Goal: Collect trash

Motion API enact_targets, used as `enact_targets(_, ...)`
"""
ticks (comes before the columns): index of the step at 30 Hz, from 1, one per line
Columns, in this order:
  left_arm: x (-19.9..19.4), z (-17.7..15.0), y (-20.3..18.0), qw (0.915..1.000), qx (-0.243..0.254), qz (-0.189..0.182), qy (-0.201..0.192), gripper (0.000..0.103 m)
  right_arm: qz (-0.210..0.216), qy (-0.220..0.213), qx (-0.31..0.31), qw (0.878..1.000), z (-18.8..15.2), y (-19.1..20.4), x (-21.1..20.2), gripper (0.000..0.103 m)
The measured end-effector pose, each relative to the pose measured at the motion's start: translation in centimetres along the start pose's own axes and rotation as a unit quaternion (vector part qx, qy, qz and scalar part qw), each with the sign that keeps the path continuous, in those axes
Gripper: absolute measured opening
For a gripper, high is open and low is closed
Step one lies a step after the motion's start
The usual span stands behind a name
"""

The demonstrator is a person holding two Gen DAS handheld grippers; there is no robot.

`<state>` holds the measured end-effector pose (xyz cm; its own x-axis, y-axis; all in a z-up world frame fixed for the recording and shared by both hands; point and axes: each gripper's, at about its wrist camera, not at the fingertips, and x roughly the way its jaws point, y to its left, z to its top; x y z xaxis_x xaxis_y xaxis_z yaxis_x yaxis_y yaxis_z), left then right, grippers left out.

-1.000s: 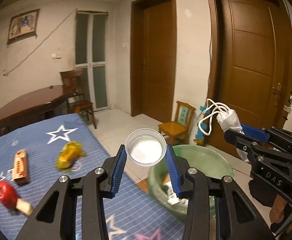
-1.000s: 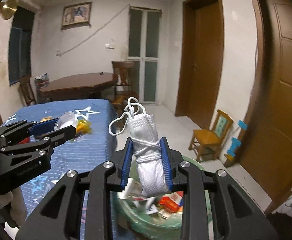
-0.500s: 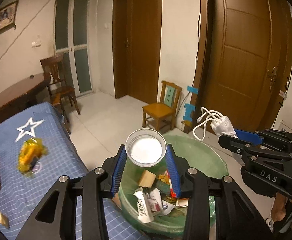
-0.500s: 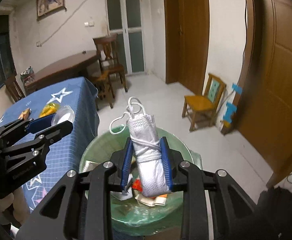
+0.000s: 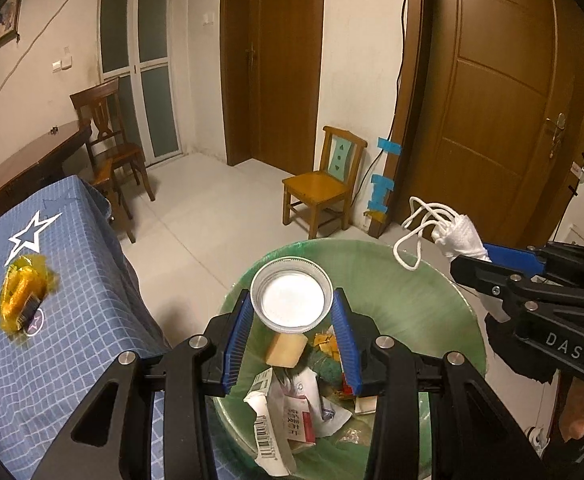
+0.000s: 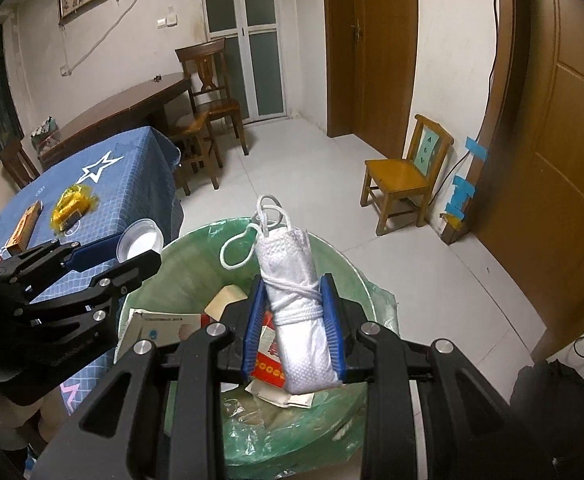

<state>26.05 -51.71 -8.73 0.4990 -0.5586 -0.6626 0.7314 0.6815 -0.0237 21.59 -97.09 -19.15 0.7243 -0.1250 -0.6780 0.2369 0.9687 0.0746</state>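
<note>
My left gripper (image 5: pixel 292 312) is shut on a clear plastic cup (image 5: pixel 291 298) and holds it above the green-lined trash bin (image 5: pixel 412 280). My right gripper (image 6: pixel 294 312) is shut on a rolled white face mask (image 6: pixel 298 312) tied with its ear loops, also held over the bin (image 6: pixel 196 276). Each gripper shows in the other's view: the right one with the mask (image 5: pixel 458 234) at the right, the left one with the cup (image 6: pixel 140 238) at the left. The bin holds paper boxes and wrappers (image 5: pixel 296 416).
A table with a blue star-print cloth (image 5: pixel 84 320) stands left of the bin, with a yellow wrapper (image 5: pixel 22 296) and a small orange box (image 6: pixel 24 226) on it. A small wooden chair (image 5: pixel 324 184) stands by the wall, a brown door (image 5: pixel 492 100) to the right.
Both grippers have moved from beside the table to above the bin and tilted down, so more of its contents show. Both still hold their items.
</note>
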Motion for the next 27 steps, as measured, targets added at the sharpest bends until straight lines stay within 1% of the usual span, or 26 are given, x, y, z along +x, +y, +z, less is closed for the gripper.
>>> enact_targets(9, 1.1, 0.1, 0.4, 1.0000, -0.002, 0.000, 0.007, 0.042, 0.003, 0.003, -0.002, 1.000, 0.6, -0.3, 0.6, 0.027)
enact_targets(11, 1.3, 0.1, 0.4, 0.9999, 0.000, 0.004, 0.011, 0.043, 0.003, 0.002, -0.003, 1.000, 0.7, -0.4, 0.6, 0.029)
enact_targets(12, 1.5, 0.1, 0.6, 0.9998, 0.000, 0.010, 0.015, 0.054, 0.004, 0.001, -0.003, 1.000, 0.8, -0.3, 0.6, 0.029)
enact_targets(13, 1.5, 0.1, 0.6, 0.9998, -0.002, 0.013, 0.015, 0.070, 0.005, 0.000, -0.002, 1.000, 0.8, -0.4, 0.5, 0.036)
enact_targets(14, 1.5, 0.1, 0.6, 0.9998, -0.003, 0.015, 0.013, 0.076, 0.004, -0.002, -0.001, 1.000, 0.8, -0.4, 0.5, 0.048)
enact_targets(15, 1.4, 0.0, 0.8, 0.9997, -0.004, 0.020, 0.010, 0.078, 0.003, -0.006, 0.000, 1.000, 0.7, -0.4, 0.3, 0.052)
enact_targets(22, -0.2, -0.2, 2.1, 0.9996, -0.018, 0.023, 0.007, 0.078, 0.004, -0.029, 0.004, 1.000, 0.4, -0.4, -2.0, 0.053)
enact_targets(25, -2.5, -0.7, 2.4, 0.9996, -0.021, 0.019, -0.006, 0.078, 0.013, -0.054, -0.002, 0.998, -0.2, 0.3, -4.7, 0.053)
enact_targets(27, -5.4, -1.3, 2.9, 0.9992, -0.022, 0.018, -0.030, 0.078, 0.021, -0.085, -0.009, 0.996, -1.2, 1.1, -7.5, 0.057)
